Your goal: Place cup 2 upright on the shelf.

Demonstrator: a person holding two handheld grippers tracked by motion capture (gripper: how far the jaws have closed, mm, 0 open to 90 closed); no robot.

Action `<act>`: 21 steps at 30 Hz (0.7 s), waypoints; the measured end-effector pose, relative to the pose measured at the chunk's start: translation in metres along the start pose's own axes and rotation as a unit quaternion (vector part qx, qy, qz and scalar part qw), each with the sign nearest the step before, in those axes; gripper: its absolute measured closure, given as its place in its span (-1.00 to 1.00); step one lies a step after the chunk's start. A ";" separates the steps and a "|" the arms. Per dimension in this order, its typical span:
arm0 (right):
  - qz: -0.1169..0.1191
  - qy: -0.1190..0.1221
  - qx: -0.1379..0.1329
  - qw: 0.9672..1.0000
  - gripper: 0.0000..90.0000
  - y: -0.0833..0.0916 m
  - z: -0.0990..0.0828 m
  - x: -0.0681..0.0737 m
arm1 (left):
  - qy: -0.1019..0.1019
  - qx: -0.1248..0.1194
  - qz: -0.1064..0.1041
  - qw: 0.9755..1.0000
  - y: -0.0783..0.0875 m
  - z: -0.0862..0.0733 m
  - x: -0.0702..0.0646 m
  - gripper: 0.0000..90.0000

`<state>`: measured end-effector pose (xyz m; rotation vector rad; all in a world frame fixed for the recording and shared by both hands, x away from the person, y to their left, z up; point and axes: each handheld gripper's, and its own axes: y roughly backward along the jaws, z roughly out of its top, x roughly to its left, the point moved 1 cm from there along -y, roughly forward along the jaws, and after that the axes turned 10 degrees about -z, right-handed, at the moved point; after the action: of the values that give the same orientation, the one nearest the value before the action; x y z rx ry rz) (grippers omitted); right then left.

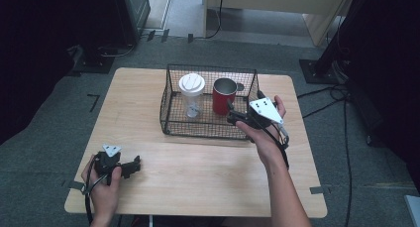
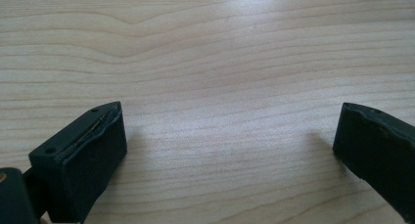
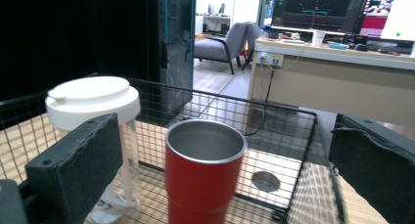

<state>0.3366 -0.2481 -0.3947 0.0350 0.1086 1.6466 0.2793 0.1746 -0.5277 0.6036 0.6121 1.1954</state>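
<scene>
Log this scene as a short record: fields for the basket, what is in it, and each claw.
basket: black wire basket on the far half of the wooden table
contents: red tumbler, open-topped, upright; clear bottle with white lid, upright, to its left
right claw: open, jaws either side of the red tumbler, not touching it
left claw: open, empty, low over bare table near the person's edge
likely target: red tumbler, judging by the right claw's aim
</scene>
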 end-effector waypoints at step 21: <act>-0.025 -0.004 0.008 1.000 -1.00 0.036 -0.026 -0.040 | 0.000 0.001 0.000 1.000 0.000 0.000 0.000 -1.00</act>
<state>0.3014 -0.2920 -0.4152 0.0512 0.1157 1.5958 0.2792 0.1747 -0.5277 0.6050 0.6124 1.1943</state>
